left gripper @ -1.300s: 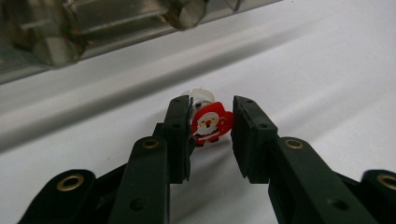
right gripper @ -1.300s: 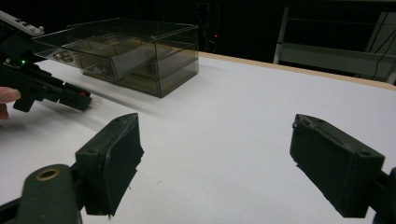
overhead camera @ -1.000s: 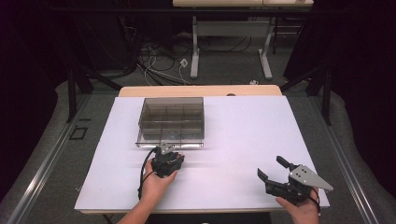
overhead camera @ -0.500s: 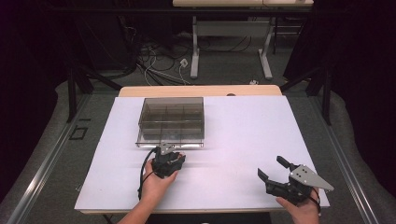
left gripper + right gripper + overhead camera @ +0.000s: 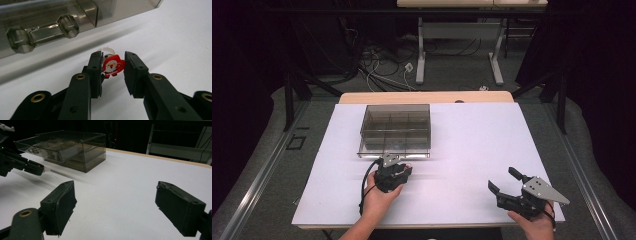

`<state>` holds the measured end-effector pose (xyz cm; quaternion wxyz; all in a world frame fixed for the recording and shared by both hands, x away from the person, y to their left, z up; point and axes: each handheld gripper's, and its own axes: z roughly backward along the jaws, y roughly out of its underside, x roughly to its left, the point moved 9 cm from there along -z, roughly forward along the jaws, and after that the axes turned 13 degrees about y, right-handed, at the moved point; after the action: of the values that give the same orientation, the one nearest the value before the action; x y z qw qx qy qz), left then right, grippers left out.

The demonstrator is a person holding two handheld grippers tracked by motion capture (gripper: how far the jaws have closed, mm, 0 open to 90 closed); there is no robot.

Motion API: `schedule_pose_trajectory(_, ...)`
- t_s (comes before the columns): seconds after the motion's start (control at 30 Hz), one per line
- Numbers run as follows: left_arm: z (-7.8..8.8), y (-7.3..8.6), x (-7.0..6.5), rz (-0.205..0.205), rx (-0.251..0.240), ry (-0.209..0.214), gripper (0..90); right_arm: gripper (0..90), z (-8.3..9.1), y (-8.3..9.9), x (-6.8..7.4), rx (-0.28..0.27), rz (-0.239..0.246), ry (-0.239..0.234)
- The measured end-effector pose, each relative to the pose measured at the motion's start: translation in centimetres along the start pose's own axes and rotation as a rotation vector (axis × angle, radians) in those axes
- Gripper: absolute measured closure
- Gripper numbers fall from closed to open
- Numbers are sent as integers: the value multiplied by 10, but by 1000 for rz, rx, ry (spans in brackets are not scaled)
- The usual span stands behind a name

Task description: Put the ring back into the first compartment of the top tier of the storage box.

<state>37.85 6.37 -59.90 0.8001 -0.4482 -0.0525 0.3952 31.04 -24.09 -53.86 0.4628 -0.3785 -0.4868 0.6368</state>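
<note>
Left tongs [image 5: 113, 67]: seen closed on a small Santa charm [image 5: 112, 65], which is pinched at its edges between the two black pads; the figure is kept upright and facing the camera, presumably so that it can be carried without slipping.
Charm position: held just above the white tabletop [image 5: 472, 145], close in front of the smoky clear organiser box [image 5: 396, 131]; in the high view the left tongs [image 5: 393, 167] are placed just before the box's near wall.
Likely purpose: judged to be a placing of the charm into one of the box's compartments, since it is held so near the front.
Box: set toward the far left of the tabletop; a drawer with a bar handle [image 5: 41, 33] is faced by the left tongs.
Right tongs [image 5: 115, 202]: held wide apart with nothing between them, resting low near the tabletop's front right corner [image 5: 507, 187], apparently kept clear and in reserve.
Hard to make out: a clear loop behind the charm is partly hidden; the box's contents cannot be read through the tinted walls; the charm itself is too small to be told in the high view.
</note>
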Motion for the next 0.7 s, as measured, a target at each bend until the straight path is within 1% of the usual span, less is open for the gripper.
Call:
schedule_pose_trajectory(0.03, 1, 0, -2, 9, -2, 4, 685, 159, 0, 0, 0, 0, 0, -1)
schedule_pose_trajectory(0.07, 1, 0, -2, 9, -2, 4, 685, 159, 0, 0, 0, 0, 0, -1)
schedule_pose_trajectory(0.13, 2, -1, -3, -3, -6, 6, 685, 159, 0, 0, 0, -2, 0, 0)
schedule_pose_trajectory(0.23, 3, -2, -5, 1, -13, 15, 685, 159, 0, 0, 0, -3, -2, 2)
schedule_pose_trajectory(0.43, 8, -3, -10, -11, -21, 27, 685, 159, 0, 0, 0, -3, -1, 2)
schedule_pose_trajectory(0.47, 9, -5, -13, -3, -34, 33, 685, 160, 0, 0, 0, -2, -1, 1)
schedule_pose_trajectory(0.5, 10, -4, -14, -7, -29, 34, 685, 159, 0, 0, 0, -3, -1, 1)
schedule_pose_trajectory(0.63, 12, -6, -17, -15, -41, 42, 685, 160, 0, 0, 0, -1, 0, -1)
schedule_pose_trajectory(0.67, 13, -6, -18, -17, -34, 45, 685, 159, 0, 0, 0, -3, 0, -1)
schedule_pose_trajectory(0.7, 14, -7, -18, -19, -41, 45, 685, 159, 0, 0, 0, -3, 1, 0)
